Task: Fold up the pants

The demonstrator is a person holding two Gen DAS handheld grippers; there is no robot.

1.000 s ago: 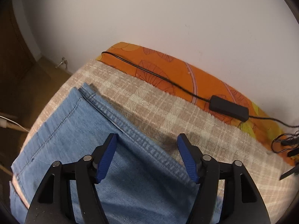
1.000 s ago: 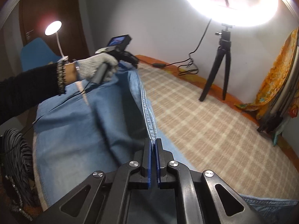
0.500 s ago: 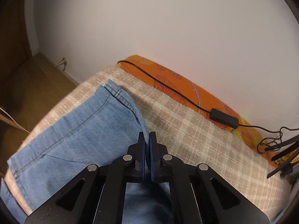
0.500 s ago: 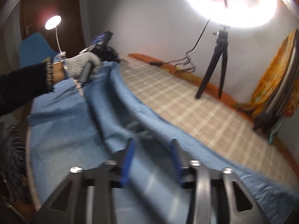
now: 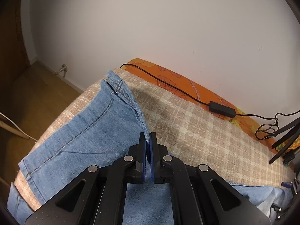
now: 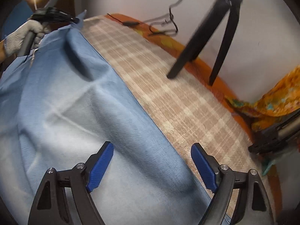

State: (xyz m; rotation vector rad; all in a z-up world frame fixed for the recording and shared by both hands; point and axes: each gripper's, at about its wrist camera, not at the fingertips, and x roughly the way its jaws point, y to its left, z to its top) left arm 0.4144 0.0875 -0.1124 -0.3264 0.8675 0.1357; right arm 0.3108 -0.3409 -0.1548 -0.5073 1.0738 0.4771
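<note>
Light blue denim pants (image 5: 90,131) lie on a beige plaid blanket (image 5: 206,136). My left gripper (image 5: 148,140) is shut on the pants' seamed edge and lifts it off the blanket, with the hem (image 5: 116,86) beyond it. In the right wrist view the pants (image 6: 75,112) cover the left half, blurred by motion. My right gripper (image 6: 151,165) is open and empty just above the pants near their right edge. The left gripper (image 6: 54,16) shows far at the top left, held by a gloved hand (image 6: 20,35).
An orange patterned sheet (image 5: 187,86) runs along the wall with a black cable and power adapter (image 5: 222,109) on it. A black tripod (image 6: 211,37) stands on the blanket's far side. Orange cloth (image 6: 277,97) and stand legs sit at right. Wooden floor (image 5: 37,93) lies left.
My left gripper shut on the pants' edge and raised it. My right gripper let go of the pants, opened wide and dropped toward the cloth.
</note>
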